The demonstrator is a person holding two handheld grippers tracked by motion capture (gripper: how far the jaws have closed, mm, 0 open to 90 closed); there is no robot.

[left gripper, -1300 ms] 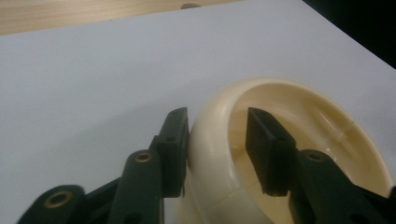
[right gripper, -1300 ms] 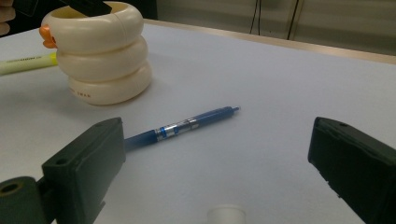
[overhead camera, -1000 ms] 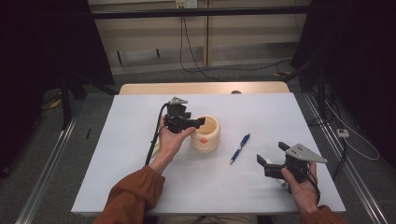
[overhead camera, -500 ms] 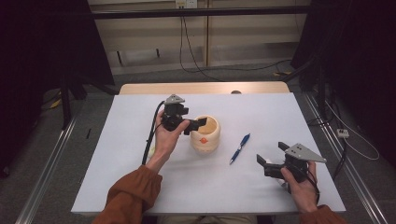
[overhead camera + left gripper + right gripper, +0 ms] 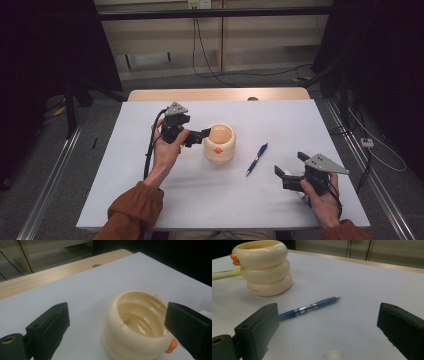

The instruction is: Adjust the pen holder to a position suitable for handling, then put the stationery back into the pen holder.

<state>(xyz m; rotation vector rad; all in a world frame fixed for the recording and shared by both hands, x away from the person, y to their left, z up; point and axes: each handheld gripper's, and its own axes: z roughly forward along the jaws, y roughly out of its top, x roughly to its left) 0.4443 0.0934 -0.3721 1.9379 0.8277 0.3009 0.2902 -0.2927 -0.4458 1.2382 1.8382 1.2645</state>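
- Left claw (image 5: 199, 136) sits mid-surface, just left of the cup (image 5: 219, 144), held up off the surface by the left hand (image 5: 165, 150).
- Left claw open wide; its jaws have just been opening, nothing pressed between them.
- Left gripper view: the cup (image 5: 136, 325) sits low between the two black pads, one pad far left, the other at the right edge near the rim; pads not touching it.
- Cup is cream, ribbed in stacked rings, upright, mouth up, small orange knob (image 5: 170, 347) on its side.
- Cup stands near the middle of the white surface (image 5: 280, 120).
- Blue pen (image 5: 256, 158) lies flat right of the cup, apart from it, slanted with one end toward the near side.
- Right claw (image 5: 292, 170) is at the near right, well apart from the cup, held by the right hand (image 5: 320, 197).
- Right claw open, empty; the pen (image 5: 309, 308) lies beyond its pads on the surface, not between them.
- Right gripper view: cup (image 5: 263, 267) far left, a yellow-green marker (image 5: 224, 273) lying behind it.
- A small white cap-like thing (image 5: 332, 355) at that view's bottom edge; cannot tell what it is.
- Wooden edge (image 5: 215, 94) runs along the far side of the surface.
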